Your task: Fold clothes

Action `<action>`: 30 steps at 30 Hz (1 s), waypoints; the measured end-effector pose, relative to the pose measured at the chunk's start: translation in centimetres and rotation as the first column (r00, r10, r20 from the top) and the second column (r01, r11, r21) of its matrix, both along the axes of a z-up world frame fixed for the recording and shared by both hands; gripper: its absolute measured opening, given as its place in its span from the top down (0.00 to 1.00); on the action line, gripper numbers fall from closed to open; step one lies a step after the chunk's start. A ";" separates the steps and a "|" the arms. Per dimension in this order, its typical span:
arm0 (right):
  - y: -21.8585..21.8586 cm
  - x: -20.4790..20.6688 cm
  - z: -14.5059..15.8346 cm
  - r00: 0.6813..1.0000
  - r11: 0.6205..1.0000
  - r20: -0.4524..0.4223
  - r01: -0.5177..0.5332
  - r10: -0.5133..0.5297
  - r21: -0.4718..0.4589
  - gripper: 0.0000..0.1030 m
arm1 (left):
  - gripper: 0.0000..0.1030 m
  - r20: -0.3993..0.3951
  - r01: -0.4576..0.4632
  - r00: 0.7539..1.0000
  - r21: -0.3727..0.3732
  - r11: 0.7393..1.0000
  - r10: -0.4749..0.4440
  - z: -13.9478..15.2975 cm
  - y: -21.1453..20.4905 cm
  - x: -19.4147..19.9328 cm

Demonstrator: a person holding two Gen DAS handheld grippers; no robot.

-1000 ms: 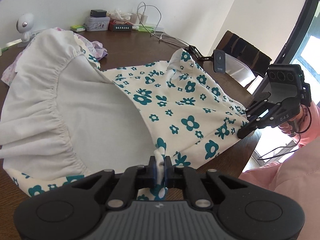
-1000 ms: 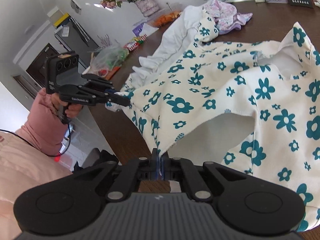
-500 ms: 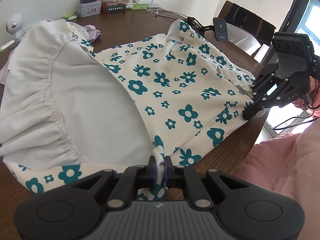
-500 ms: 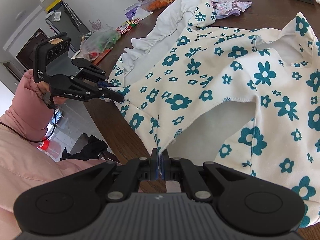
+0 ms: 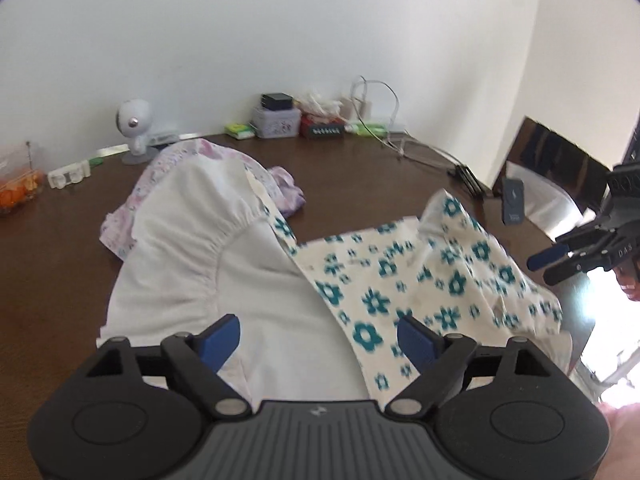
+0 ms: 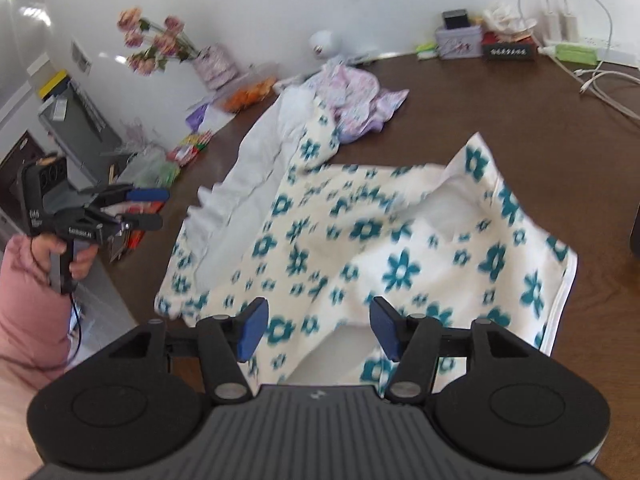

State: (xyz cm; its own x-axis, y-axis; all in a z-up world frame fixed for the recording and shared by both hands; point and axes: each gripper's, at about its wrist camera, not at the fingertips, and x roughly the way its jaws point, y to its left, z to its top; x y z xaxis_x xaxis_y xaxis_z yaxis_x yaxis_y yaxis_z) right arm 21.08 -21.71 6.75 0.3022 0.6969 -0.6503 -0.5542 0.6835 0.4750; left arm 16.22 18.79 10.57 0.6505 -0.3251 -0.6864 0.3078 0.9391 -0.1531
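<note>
A cream garment with teal flowers (image 5: 400, 292) (image 6: 360, 248) lies spread on the dark wooden table (image 5: 360, 184), its white ruffled lining (image 5: 192, 248) turned up on the left. My left gripper (image 5: 320, 340) hovers above the garment's near edge, its jaws opening, nothing pinched between the blue pads. It also shows at the left of the right wrist view (image 6: 154, 208). My right gripper (image 6: 316, 330) hangs over the garment's other near edge, jaws opening and free of the cloth; the left wrist view catches it at the far right (image 5: 550, 266).
A lilac floral garment (image 5: 176, 176) (image 6: 360, 96) lies crumpled behind the dress. Boxes, a small white camera (image 5: 134, 128), a charger and cables (image 6: 596, 76) line the wall. A chair (image 5: 560, 184) stands at the right; flowers and snacks crowd the left end.
Both grippers let go of the garment's hem and their jaws spread. Both rose and drew back, and the dress dropped flat onto the table.
</note>
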 end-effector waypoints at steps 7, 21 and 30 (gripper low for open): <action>4.2 9.8 -3.4 0.971 0.980 -0.144 0.178 -0.190 -0.093 0.46 | 0.25 -0.178 -0.151 0.973 -0.008 0.989 0.147 -3.8 -2.0 9.7; 4.7 14.4 -9.5 0.894 0.935 -0.292 0.354 -0.339 -0.001 0.88 | 0.67 -0.281 -0.257 0.933 -0.081 0.963 0.226 -8.9 -2.6 15.1; 1.9 14.4 -7.4 0.905 0.897 -0.235 0.401 -0.355 0.187 0.96 | 0.92 -0.206 -0.299 0.945 -0.240 0.923 0.253 -8.7 -1.2 15.0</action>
State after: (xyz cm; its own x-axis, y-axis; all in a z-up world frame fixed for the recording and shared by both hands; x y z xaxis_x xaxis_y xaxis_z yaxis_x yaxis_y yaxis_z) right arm 35.44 -19.78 -0.61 0.4590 0.6892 -0.5607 -0.1588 0.6846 0.7114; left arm 31.21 17.54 1.84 0.6236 -0.3339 -0.7068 -0.0099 0.9007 -0.4342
